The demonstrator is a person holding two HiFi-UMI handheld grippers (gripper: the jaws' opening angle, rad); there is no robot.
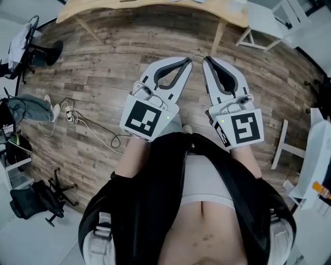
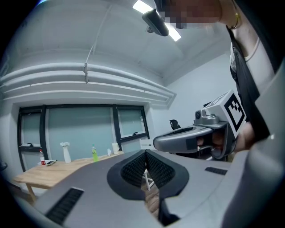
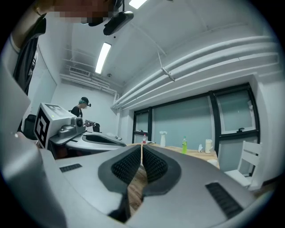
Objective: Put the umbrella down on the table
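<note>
Claws first: your left claw (image 1: 186, 61) and your right claw (image 1: 206, 60) are both closed tight and hold nothing. They sit side by side above the wooden floor (image 1: 103, 72) and point toward the table (image 1: 155, 10), well apart from it. No view shows the umbrella, so you cannot tell where it lies.

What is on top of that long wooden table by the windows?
On the table stand a green bottle, a white bottle, a white cup and a small red-topped bottle. The right tool covers the table's near edge, so anything there is hidden.
</note>
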